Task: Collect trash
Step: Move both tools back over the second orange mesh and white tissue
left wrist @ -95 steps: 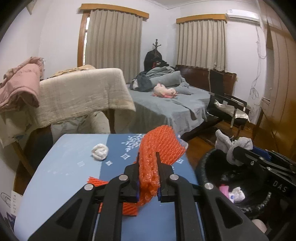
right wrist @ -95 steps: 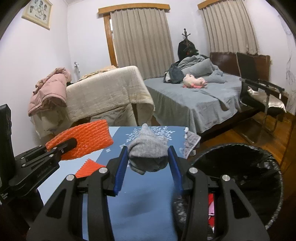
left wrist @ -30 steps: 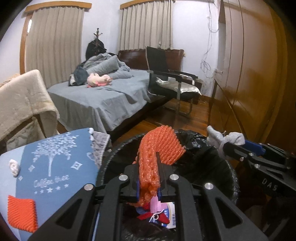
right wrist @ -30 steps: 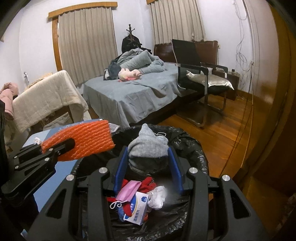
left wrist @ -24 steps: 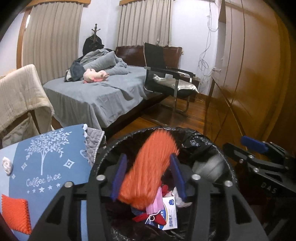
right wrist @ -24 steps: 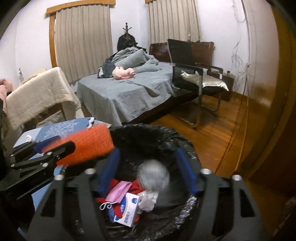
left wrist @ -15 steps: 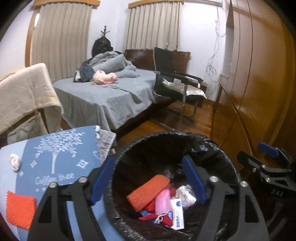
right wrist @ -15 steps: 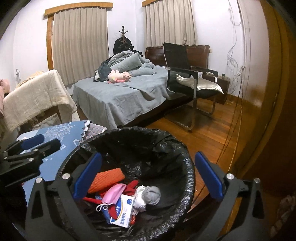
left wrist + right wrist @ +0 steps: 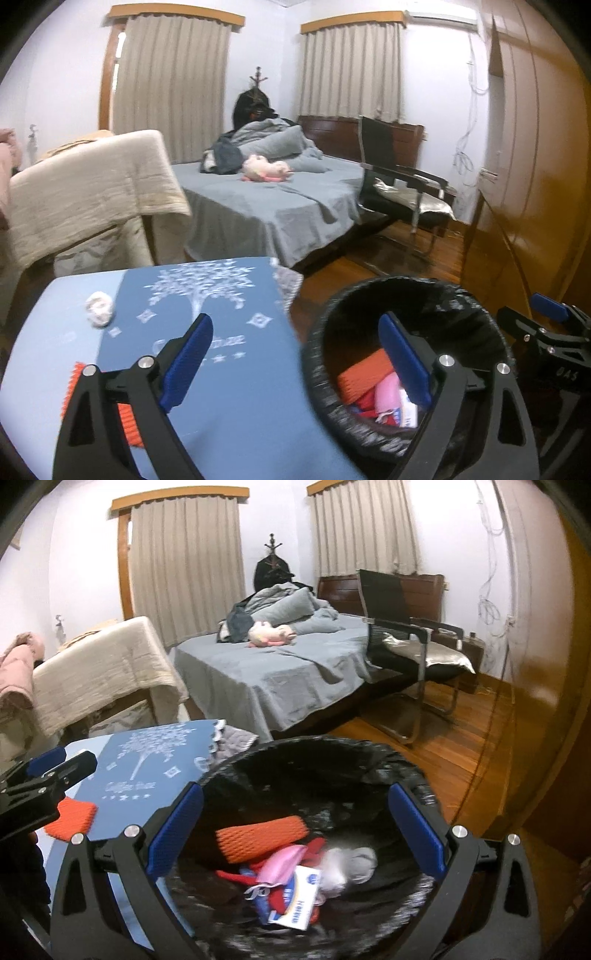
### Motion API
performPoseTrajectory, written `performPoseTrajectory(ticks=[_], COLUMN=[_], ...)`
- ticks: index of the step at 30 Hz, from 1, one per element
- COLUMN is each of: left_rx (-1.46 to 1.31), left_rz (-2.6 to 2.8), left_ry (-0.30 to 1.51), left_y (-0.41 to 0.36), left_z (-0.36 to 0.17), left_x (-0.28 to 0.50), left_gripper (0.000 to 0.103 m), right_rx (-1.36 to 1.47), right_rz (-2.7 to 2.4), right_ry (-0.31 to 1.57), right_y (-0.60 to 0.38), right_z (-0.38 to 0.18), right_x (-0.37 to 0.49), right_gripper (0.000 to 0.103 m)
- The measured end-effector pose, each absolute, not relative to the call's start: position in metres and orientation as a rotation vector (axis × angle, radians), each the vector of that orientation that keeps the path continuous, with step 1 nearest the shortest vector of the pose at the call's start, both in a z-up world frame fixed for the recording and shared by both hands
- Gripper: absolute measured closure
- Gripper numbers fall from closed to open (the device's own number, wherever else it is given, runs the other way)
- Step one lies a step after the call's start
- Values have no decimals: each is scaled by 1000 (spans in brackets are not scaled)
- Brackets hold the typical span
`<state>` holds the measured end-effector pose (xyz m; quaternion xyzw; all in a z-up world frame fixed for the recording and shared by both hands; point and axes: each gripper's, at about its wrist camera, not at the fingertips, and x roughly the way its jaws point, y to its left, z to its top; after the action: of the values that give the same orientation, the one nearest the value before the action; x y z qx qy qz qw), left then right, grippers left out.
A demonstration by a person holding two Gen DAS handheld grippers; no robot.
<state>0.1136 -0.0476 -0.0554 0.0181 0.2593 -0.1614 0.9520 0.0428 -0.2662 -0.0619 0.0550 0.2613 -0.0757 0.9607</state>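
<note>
Below, at lower centre of the right wrist view, one black-lined trash bin point(image 9: 417, 775) is seen holding one orange foam net point(image 9: 260, 836), one grey sock point(image 9: 360, 860) and a pink mask point(image 9: 280, 864). Both the right hand-held gripper point(image 9: 295, 830) and the left hand-held gripper point(image 9: 295, 362) are spread wide, empty, the left's jaws having just been opening. One white wad point(image 9: 99, 313) and one orange net point(image 9: 127, 421) lie on the bench point(image 9: 229, 406).

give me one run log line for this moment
left gripper: open, empty | right gripper: open, empty | orange foam net: in trash bin | white wad: on table
</note>
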Motion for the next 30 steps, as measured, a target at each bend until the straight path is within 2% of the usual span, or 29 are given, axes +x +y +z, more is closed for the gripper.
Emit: performPoseTrajectory(ticks=[16, 30], left_rx=[32, 27], left_rz=[-118, 71], left_ry=[494, 525], left_y=[82, 190], left_z=[-60, -88], left_x=[98, 103], left_gripper=[13, 13], right_rx=[58, 26], right_rz=[76, 204], right_ry=[539, 621], right_y=[-139, -31], right_z=[-60, -97], right_x=[81, 129], right_gripper=[5, 5])
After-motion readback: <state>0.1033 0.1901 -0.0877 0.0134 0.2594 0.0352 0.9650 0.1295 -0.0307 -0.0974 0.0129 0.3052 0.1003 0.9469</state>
